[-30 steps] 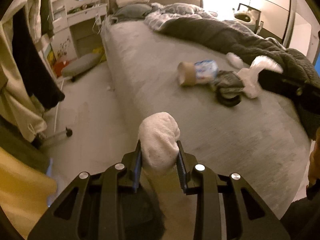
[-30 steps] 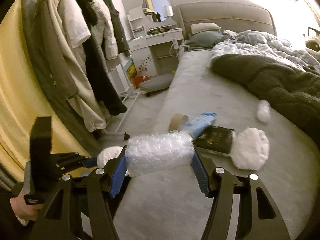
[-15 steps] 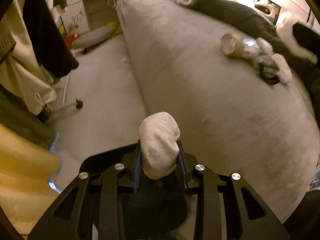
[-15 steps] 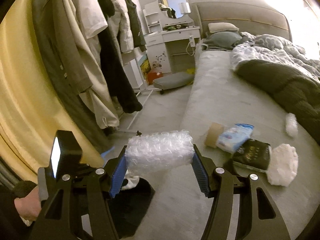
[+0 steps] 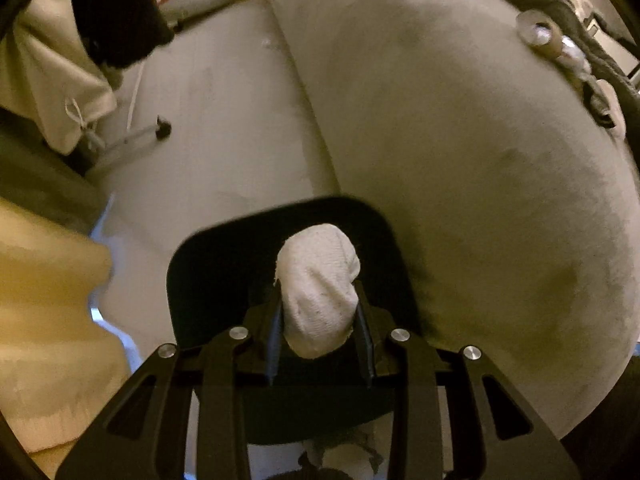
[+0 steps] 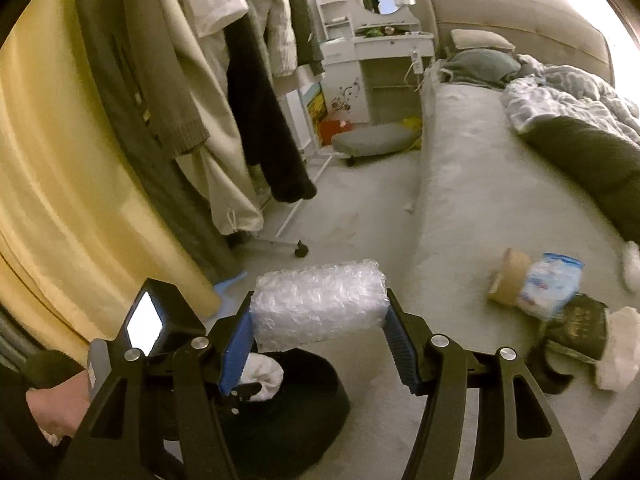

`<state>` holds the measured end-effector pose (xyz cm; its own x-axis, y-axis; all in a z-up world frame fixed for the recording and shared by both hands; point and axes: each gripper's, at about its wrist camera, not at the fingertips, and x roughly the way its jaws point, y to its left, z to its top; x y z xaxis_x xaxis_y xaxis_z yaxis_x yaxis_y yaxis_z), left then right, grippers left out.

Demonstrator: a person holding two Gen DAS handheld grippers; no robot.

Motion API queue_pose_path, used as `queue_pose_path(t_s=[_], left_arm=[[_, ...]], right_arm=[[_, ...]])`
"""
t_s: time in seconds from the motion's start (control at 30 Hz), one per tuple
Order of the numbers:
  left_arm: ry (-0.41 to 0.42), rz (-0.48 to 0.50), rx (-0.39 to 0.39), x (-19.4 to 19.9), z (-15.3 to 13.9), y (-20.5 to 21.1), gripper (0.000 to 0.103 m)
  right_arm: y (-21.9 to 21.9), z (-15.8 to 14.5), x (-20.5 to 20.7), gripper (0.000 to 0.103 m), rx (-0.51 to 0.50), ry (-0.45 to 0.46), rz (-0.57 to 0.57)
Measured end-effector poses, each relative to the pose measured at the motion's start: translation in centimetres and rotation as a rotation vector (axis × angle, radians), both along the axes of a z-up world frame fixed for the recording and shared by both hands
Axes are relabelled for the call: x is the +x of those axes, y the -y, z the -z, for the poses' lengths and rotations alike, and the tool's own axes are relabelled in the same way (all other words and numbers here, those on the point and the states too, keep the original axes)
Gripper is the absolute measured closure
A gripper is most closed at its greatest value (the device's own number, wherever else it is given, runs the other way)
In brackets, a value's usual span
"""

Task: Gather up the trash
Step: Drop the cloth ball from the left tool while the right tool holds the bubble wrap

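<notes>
My left gripper (image 5: 318,312) is shut on a crumpled white wad (image 5: 318,292) and points steeply down over a black bin (image 5: 224,264) on the floor beside the bed. In the right wrist view that left gripper (image 6: 248,384) holds the white wad (image 6: 262,372) just above the black bin (image 6: 304,408). My right gripper (image 6: 320,320) is shut on a roll of bubble wrap (image 6: 320,304), held crosswise above the bed's edge near the bin. More trash lies on the bed: a cardboard tube (image 6: 506,280), a blue-white packet (image 6: 550,284), a dark wrapper (image 6: 576,332) and white wads (image 6: 616,352).
The grey bed (image 6: 460,200) takes up the right side, with a dark blanket (image 6: 592,152) on it. A clothes rack with hanging coats (image 6: 224,92) and a yellow curtain (image 6: 60,184) stand left. A white dressing table (image 6: 372,48) and a low stool (image 6: 372,142) are at the back.
My left gripper tipped downward and came over the black bin with the white wad. My right gripper shifted left with the bubble wrap, so the bed trash now lies further right.
</notes>
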<state>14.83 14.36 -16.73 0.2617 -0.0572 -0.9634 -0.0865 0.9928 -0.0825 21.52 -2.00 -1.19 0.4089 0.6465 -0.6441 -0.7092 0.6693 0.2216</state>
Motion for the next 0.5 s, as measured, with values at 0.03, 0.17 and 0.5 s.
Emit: queue_pose_path(t_s=[0.03,0.17,0.5], left_arm=[[-0.019,-0.003,-0.004,-0.2,0.4,-0.3,0.069],[-0.081,-0.025,-0.020,-0.7,1.4,-1.6,0.069],[-0.154,-0.056,-0.060,-2.7,3.0,-4.8,0.062]], right_arm=[[-0.7,0.3,-0.1,0.041,-0.012,-0.005,-0.010],[-2.4,1.1,-0.1,0.041,-0.038,-0.022,-0.037],[-7.4,3.8,-0.4,0.041,-0.121,-0.082,-0.104]])
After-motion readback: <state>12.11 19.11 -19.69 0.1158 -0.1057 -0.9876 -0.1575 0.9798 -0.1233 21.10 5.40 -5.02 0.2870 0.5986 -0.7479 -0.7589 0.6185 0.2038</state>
